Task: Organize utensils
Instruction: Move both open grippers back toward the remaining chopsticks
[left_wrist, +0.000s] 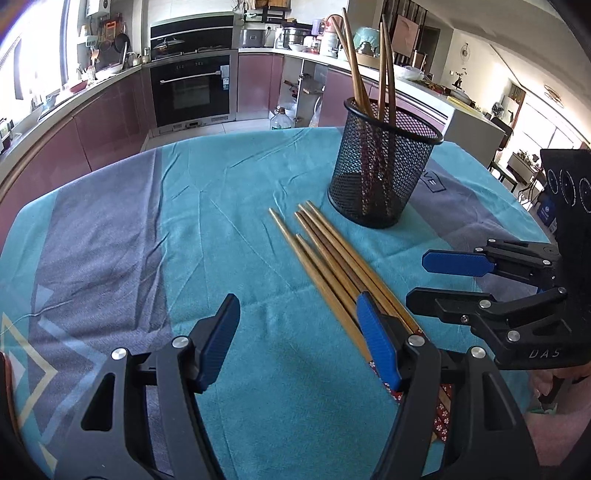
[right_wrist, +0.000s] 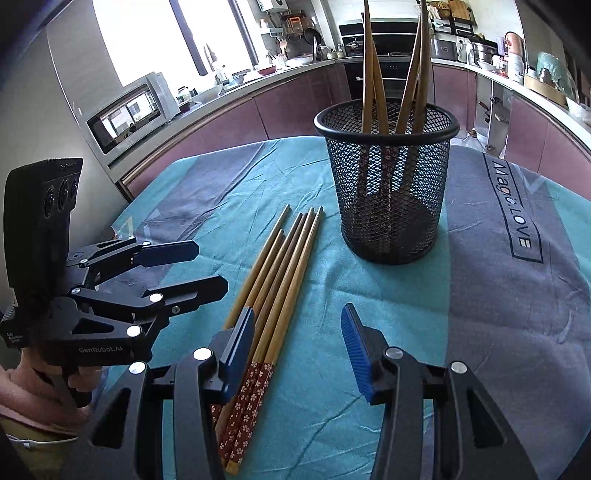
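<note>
left gripper (left_wrist: 295, 332) jaws apart, empty | right gripper (right_wrist: 299, 339) jaws apart, empty | loose chopsticks (right_wrist: 280, 266) flat on teal tablecloth (right_wrist: 480, 295), between grippers | four more upright in mesh holder (right_wrist: 388, 192)

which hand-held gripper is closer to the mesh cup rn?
Right, slightly. The right hand-held gripper faces the mesh cup almost head-on; the left hand-held gripper sits left of the loose chopsticks, both open.

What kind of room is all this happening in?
Most likely a home kitchen: a built-in oven sits among purple cabinets, a microwave stands by the window, and pots crowd the countertop.
</note>
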